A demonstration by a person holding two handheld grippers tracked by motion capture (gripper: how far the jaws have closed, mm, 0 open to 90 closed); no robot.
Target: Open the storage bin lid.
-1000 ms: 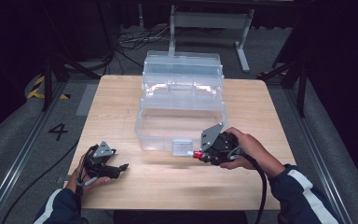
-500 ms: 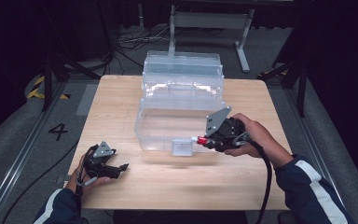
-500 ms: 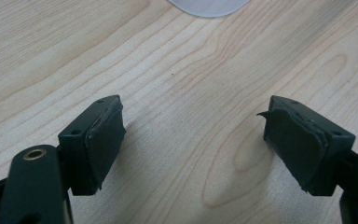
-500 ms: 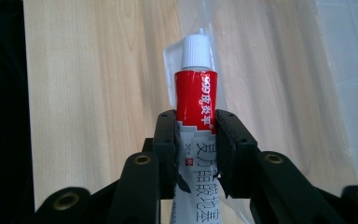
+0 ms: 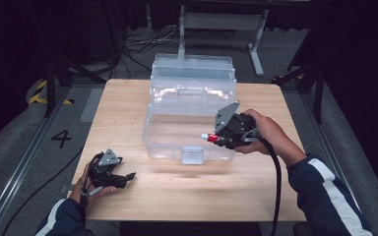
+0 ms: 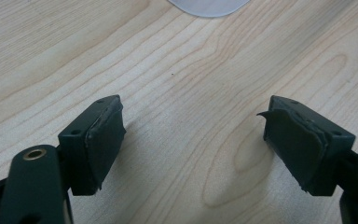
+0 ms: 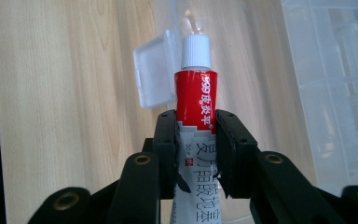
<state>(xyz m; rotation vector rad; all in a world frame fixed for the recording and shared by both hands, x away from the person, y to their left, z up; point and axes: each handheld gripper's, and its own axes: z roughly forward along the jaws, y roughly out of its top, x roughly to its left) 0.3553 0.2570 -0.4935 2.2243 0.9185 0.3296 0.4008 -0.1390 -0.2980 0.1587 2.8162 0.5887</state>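
Tube point(image 7: 196, 100) sits pinched in the right gripper point(image 7: 196, 140), its lower end cut off at frame bottom. Left gripper point(image 6: 193, 144) gapes wide over bare table point(image 6: 177, 70), lower left of the high view.

Left gripper point(image 6: 193, 140) seen along its own two black jaws, which rise from the lower corners and stand wide apart with nothing between them. Each jaw carries a dark rubber pad on its inner face; the pad point(image 6: 292, 143) on the jaw at the right of the view is frayed along its upper edge, with a small curl at the top corner. Beneath and between the jaws lies the light wooden desk point(image 6: 182, 70), its grain running diagonally. At the top edge, a rounded pale translucent plastic piece point(image 6: 208, 5) rests on the desk, cut off by the frame, well apart from the jaws.
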